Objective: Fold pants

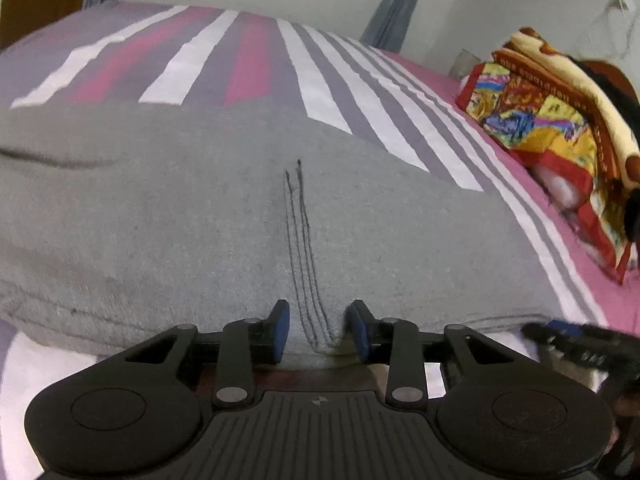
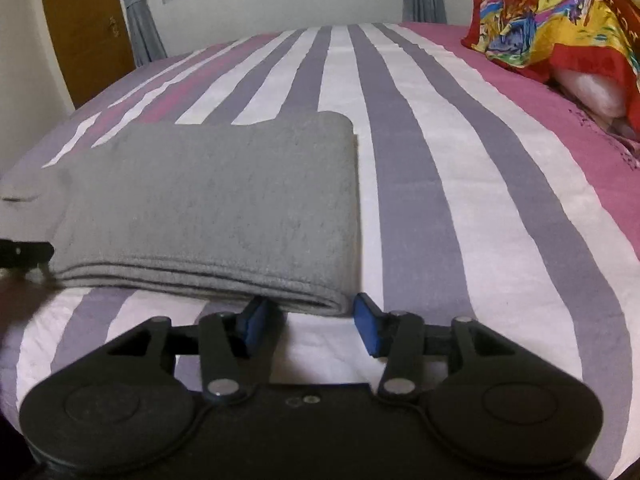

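Grey pants (image 1: 240, 216) lie folded in a flat stack on the striped bed; in the right wrist view the pants (image 2: 216, 208) sit left of centre with their layered edge toward me. My left gripper (image 1: 318, 330) is open, its blue pads on either side of the near edge at the dark stitched seam. My right gripper (image 2: 308, 320) is open at the stack's near right corner, the left pad tucked by the folded edge. The right gripper (image 1: 580, 340) shows blurred at the right of the left wrist view. The left gripper (image 2: 24, 254) shows at the left edge of the right wrist view.
The bed sheet (image 2: 440, 200) has white, purple and pink stripes. A bright patterned blanket with a pillow under it (image 2: 560, 28) lies at the far right, also in the left wrist view (image 1: 560, 128). A wooden door (image 2: 84, 28), curtains and a window stand behind the bed.
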The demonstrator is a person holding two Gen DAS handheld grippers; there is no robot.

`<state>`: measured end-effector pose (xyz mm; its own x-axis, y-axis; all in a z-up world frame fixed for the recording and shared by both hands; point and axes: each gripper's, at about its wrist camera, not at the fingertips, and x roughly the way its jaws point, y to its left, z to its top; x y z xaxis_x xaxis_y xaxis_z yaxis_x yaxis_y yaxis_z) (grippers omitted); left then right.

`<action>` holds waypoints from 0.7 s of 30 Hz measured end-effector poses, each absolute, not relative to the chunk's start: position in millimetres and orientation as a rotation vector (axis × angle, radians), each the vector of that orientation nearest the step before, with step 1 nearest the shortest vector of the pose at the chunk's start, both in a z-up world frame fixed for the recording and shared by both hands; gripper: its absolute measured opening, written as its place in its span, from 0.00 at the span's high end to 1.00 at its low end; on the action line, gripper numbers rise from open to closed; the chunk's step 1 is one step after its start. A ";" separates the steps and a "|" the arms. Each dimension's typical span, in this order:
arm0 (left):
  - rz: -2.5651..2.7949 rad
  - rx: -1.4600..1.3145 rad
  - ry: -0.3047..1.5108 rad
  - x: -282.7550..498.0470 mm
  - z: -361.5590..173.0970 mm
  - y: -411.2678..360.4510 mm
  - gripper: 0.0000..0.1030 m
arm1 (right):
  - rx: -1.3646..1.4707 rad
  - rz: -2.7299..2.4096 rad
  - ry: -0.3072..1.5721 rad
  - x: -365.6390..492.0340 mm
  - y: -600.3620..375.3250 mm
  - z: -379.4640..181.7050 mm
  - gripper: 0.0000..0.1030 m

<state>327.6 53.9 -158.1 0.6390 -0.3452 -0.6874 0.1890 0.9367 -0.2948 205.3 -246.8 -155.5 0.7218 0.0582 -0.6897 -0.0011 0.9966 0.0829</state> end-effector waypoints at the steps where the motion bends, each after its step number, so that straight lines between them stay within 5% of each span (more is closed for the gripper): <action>1: -0.307 -0.191 0.821 328.1 -156.8 48.0 0.64 | 0.091 0.032 0.744 202.6 -247.7 -151.0 0.57; 9: -0.316 -0.148 0.798 326.3 -156.0 45.7 0.61 | 0.173 0.041 0.504 189.6 -250.1 -118.6 0.60; 13: -0.313 -0.151 0.791 325.4 -158.1 44.0 0.59 | 0.146 -0.005 0.764 229.3 -253.0 -152.0 0.55; 17: -0.322 -0.187 0.777 318.0 -152.1 56.6 0.56 | 0.186 0.014 0.725 225.6 -262.6 -156.9 0.54; 20: -0.224 -0.239 0.660 291.6 -145.1 99.8 0.17 | 0.163 0.009 0.654 209.9 -271.0 -150.3 0.53; 21: -0.177 -0.263 0.610 280.8 -144.7 119.6 0.13 | 0.174 0.006 0.637 205.1 -275.4 -149.6 0.53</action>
